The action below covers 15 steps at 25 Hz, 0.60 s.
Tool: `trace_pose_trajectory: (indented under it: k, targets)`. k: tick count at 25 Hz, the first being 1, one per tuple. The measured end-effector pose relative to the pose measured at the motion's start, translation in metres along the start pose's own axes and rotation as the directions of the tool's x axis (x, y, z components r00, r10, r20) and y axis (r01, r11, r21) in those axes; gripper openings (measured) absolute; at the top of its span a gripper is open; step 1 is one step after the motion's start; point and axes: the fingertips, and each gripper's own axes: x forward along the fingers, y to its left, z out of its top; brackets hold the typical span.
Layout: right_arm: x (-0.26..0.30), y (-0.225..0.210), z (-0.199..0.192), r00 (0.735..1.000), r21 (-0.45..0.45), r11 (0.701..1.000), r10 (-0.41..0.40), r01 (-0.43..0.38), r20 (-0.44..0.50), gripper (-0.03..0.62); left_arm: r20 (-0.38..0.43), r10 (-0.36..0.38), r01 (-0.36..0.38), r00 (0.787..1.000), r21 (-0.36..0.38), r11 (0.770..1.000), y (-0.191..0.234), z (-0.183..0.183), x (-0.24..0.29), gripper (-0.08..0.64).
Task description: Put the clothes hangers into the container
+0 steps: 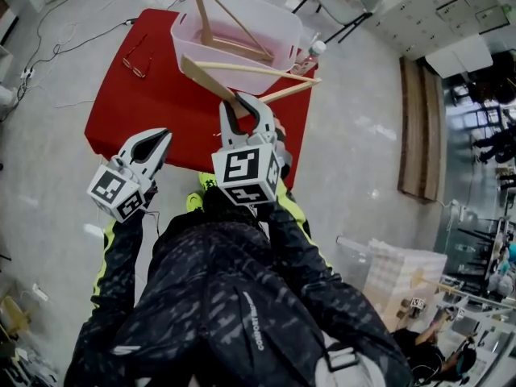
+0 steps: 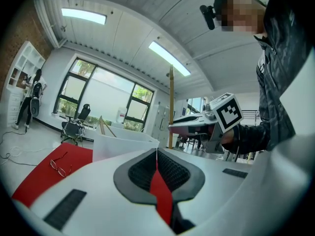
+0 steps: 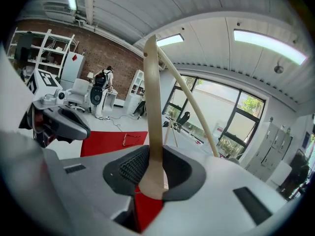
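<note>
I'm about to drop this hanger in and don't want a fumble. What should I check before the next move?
1. Right tongs clamped on the wooden hanger: ok.
2. Held hanger fully over the container: cannot tell; in the head view it crosses the near rim.
3. Room inside: ok, only one leaning hanger is in there.
4. Left tongs out of the way: ok, shut, empty, and near the table's front edge.
5. Glasses clear of the path: ok, they lie left of the container, apart from it.
6. Bottle clear: cannot tell; it sits close to the held hanger's end.
</note>
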Motion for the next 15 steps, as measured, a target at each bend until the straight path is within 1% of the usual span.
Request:
trace_pose_trajectory:
  k: [8, 15]
  targets:
    - [-0.01, -0.026, 0.051, 0.995, -0.01, 1.0, -0.021, 0.022, 0.093, 0.094, 0.014, -0.004, 0.004, 1.0, 0.006, 1.0, -0.007, 0.01, 0.002, 0.012]
    - [0.007, -0.042, 0.083, 0.991, 0.012, 1.0, -0.005, 0.003, 0.135, 0.094, 0.022, 0.02, -0.02, 1.0, 0.016, 1.0, 0.004, 0.026, 0.002, 0.012]
